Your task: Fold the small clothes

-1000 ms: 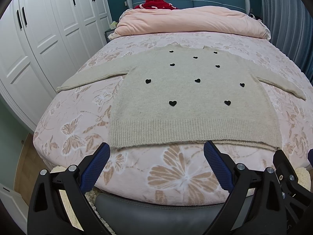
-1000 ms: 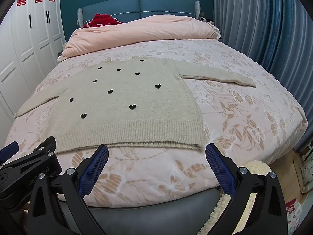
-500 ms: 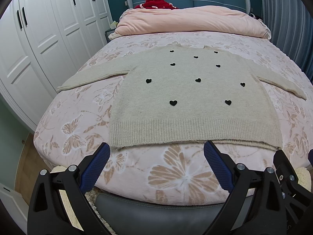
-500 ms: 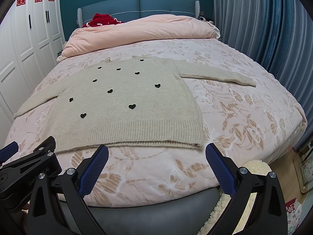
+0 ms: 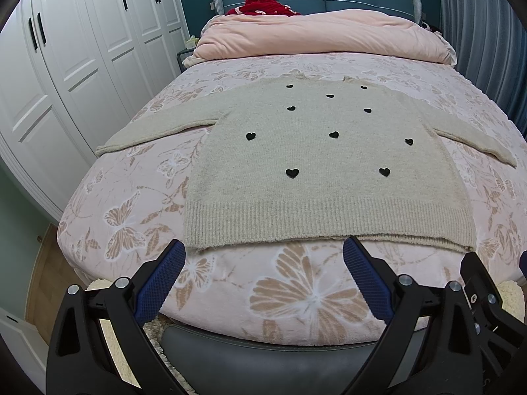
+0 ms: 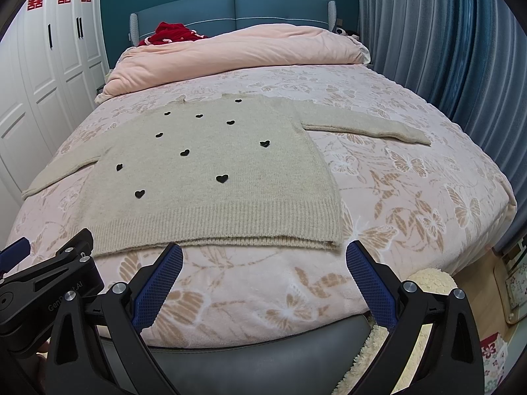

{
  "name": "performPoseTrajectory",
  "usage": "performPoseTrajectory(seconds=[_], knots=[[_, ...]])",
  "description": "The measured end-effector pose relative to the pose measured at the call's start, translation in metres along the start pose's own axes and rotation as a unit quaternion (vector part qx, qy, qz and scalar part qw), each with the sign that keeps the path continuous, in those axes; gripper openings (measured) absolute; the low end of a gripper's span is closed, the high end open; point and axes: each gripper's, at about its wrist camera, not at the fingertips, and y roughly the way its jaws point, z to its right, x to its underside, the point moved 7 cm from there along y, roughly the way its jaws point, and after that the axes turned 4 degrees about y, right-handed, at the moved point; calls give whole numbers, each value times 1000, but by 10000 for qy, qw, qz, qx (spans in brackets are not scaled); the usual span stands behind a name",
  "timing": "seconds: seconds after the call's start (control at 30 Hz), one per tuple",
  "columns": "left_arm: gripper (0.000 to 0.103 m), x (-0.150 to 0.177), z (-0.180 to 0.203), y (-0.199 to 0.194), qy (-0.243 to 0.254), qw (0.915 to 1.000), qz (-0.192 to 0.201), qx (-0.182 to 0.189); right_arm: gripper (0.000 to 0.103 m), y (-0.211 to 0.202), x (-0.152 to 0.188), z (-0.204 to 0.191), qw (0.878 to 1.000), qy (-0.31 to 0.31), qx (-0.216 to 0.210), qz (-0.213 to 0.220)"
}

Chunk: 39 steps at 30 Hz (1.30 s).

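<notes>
A beige knit sweater (image 5: 329,171) (image 6: 210,177) with small black hearts lies spread flat on the bed, sleeves stretched out to both sides and the ribbed hem nearest me. My left gripper (image 5: 263,250) hovers open just short of the hem's left half, nothing between its blue pads. My right gripper (image 6: 263,253) is open too, in front of the hem's right half and its right corner. Neither one touches the sweater. The right gripper's black frame shows at the lower right of the left wrist view.
The bed (image 5: 138,204) has a pink butterfly-print cover and a grey footboard (image 5: 280,358). A pink duvet (image 5: 322,39) and a red garment (image 5: 263,3) lie at the head. White wardrobes (image 5: 66,75) stand left, blue curtains (image 6: 444,49) right, a fluffy rug (image 6: 425,279) on the floor.
</notes>
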Motion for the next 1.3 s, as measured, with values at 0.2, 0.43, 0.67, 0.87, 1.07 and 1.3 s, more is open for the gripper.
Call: performPoseTrajectory(seconds=[0.2,0.43,0.67,0.87,1.07,1.3], knots=[[94,0,0,0,3,10000,-1,-4,98,0,0,0,10000,-2,5,-3],[94,0,0,0,7,10000,-2,-8,98,0,0,0,10000,-3,7,-8],[94,0,1,0,9,10000,-5,-10,98,0,0,-1,10000,-5,8,-16],[94,2,-2,0,10,10000,-24,-12,98,2,1,0,10000,-1,11,-39],[97,2,-8,8,-254,9983,-80,518,98,4,4,5,9992,17,-391,-48],[98,-22,-45,34,-1155,9874,-63,1078,98,72,-56,96,9939,861,-630,-288]])
